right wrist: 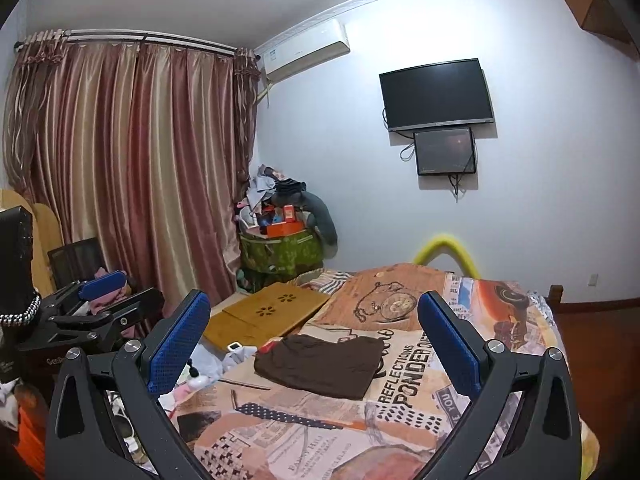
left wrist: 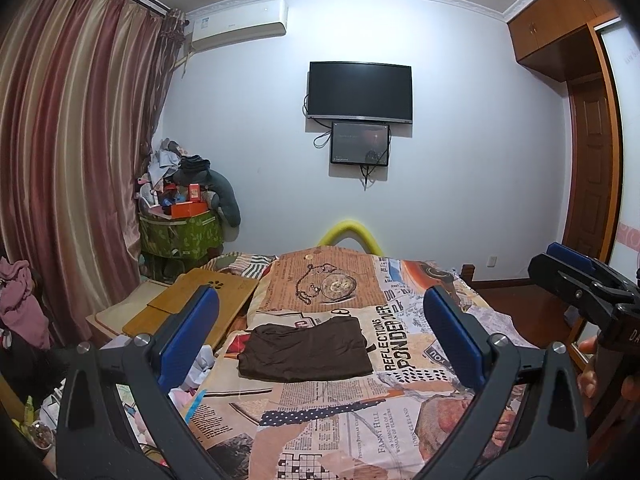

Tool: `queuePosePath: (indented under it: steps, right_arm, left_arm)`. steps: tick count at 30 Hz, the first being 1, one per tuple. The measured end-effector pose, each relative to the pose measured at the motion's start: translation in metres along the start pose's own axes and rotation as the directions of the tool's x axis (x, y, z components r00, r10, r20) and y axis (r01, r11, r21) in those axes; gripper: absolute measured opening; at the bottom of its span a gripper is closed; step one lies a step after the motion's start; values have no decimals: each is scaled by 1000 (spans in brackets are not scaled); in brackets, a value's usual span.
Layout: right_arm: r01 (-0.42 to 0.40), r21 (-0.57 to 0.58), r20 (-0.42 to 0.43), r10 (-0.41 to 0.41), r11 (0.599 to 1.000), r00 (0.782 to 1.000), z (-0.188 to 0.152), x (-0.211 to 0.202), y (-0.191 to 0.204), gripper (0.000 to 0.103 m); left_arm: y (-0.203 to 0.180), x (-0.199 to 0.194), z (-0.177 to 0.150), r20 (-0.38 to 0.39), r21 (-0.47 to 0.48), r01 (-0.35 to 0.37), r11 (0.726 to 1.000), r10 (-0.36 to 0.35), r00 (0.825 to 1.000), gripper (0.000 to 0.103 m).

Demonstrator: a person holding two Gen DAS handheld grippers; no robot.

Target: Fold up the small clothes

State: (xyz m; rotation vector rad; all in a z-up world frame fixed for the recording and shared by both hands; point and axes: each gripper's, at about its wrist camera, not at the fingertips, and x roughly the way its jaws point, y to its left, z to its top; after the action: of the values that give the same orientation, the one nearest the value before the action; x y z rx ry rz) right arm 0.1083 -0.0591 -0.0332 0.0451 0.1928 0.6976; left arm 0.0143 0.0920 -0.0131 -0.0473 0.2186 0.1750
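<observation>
A dark brown garment (left wrist: 306,354) lies folded into a flat rectangle on the patterned bedspread (left wrist: 340,420); it also shows in the right wrist view (right wrist: 320,364). My left gripper (left wrist: 320,320) is open and empty, raised above the bed with the garment seen between its blue pads. My right gripper (right wrist: 314,322) is open and empty, also raised above the bed, back from the garment. The right gripper shows at the right edge of the left wrist view (left wrist: 576,276). The left gripper shows at the left of the right wrist view (right wrist: 104,292).
A wooden lap desk (left wrist: 196,304) lies left of the bedspread. Loose items lie along the bed's left side (right wrist: 200,372). A green bin heaped with clutter (left wrist: 182,232) stands by the striped curtain (left wrist: 72,160). A TV (left wrist: 360,92) hangs on the far wall. A wardrobe (left wrist: 592,120) is at right.
</observation>
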Motion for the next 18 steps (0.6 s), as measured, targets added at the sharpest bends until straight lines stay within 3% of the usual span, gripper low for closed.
queuePosePath:
  steps: [18]
  right_arm:
    - [1,4,-2,-1,1000,1000,1,0,-1,103]
  left_arm:
    - [-9,1,-3,0,-16,11,1000,-11,1000,103]
